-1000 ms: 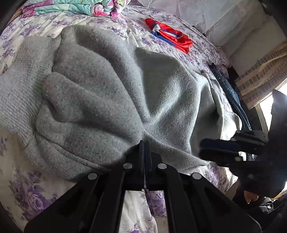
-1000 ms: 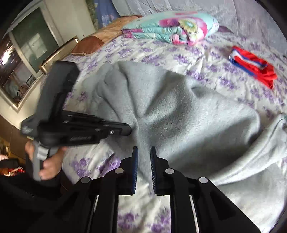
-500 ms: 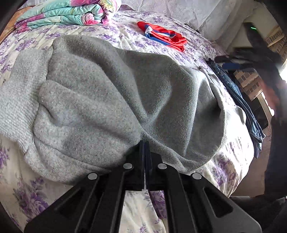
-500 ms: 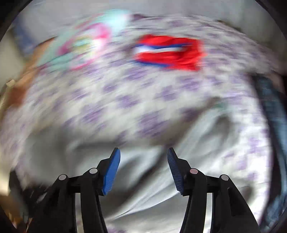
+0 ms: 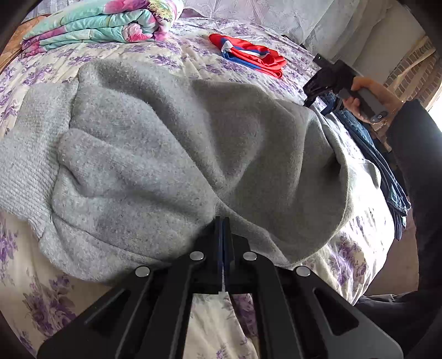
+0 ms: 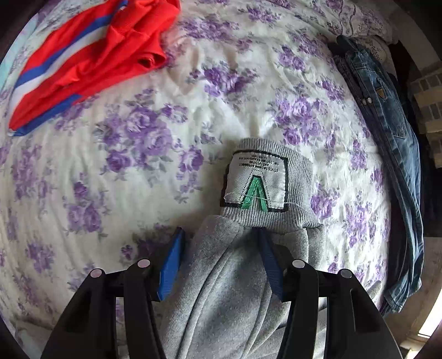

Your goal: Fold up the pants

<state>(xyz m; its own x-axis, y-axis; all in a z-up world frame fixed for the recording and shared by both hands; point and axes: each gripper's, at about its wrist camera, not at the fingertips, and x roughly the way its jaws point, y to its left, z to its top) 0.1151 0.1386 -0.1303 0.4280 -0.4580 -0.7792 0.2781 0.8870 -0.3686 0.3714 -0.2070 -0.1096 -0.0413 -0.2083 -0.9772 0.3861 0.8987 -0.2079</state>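
While my left gripper stays clenched on the near edge of the grey fleece pants, I read that pinch as an anchor: it holds the fabric fixed so the other end can be brought over. The pants lie bunched across the near half of the floral bedsheet, inside-out by the look of the fuzzy surface, with a ribbed band at the left.

My right gripper is released, its blue pads spread on either side of a gathered ridge of the pants just below the ribbed waistband, where a sewn label faces up. My judgement: it is lined up to pinch here, because the band gives a firm, thick hold for the fold.

Versus half a second ago: the right view was smeared with motion and showed loose cloth under the pads; now it is sharp and settled over the waistband. The left view is nearly unchanged.

Off task: red shorts far left, jeans along the right edge, folded quilt at the far left.
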